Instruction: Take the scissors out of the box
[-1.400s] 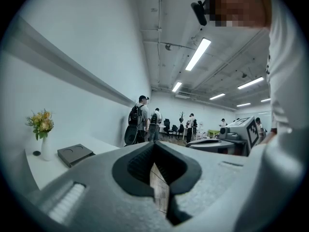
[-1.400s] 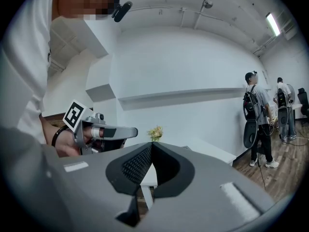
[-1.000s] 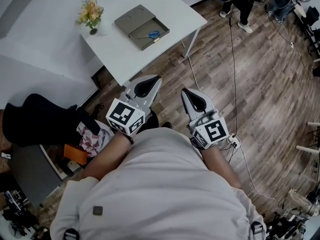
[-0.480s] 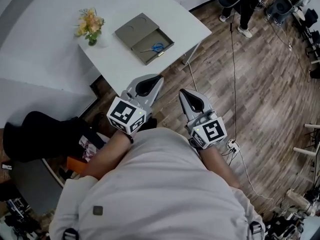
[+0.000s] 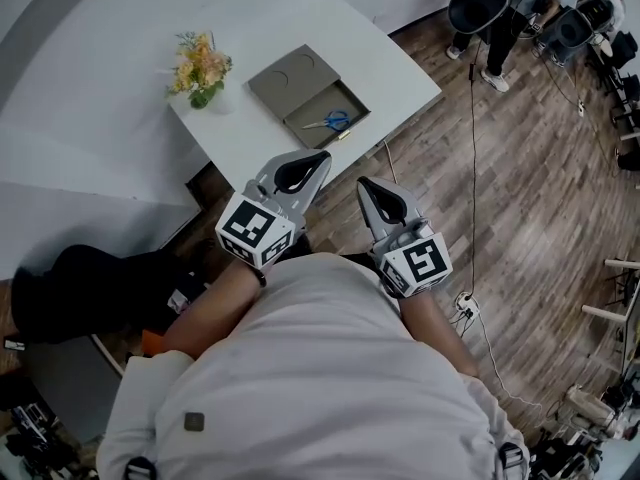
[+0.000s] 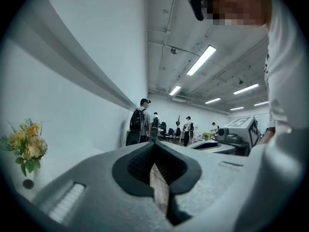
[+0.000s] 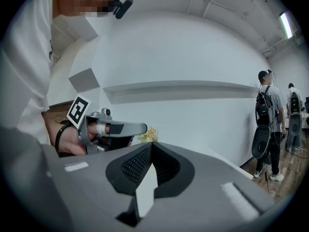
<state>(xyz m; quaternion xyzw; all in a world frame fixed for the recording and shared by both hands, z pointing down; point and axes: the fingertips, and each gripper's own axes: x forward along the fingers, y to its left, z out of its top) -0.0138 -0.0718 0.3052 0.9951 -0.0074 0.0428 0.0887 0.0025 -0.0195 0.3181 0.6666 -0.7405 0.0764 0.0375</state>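
Observation:
The blue-handled scissors [image 5: 333,121] lie in the open tray of a flat grey box [image 5: 345,96] on the white table [image 5: 400,63]. The box's lid [image 5: 294,76] rests beside the tray. My left gripper [image 5: 320,155] and right gripper [image 5: 361,181] are held side by side in front of my body, short of the table's near edge and apart from the box. In the left gripper view the left gripper [image 6: 153,143] has its jaws closed with nothing between them. The right gripper [image 7: 151,144] is likewise shut and empty in its own view.
A bunch of yellow flowers [image 5: 203,68] stands on the table left of the box. People [image 5: 495,8] stand on the wooden floor at the far right, and a cable [image 5: 473,118] runs across it. A black bag [image 5: 80,278] lies low at the left.
Both grippers have advanced together toward the table. The table, the box and the flowers now sit lower and nearer in the head view.

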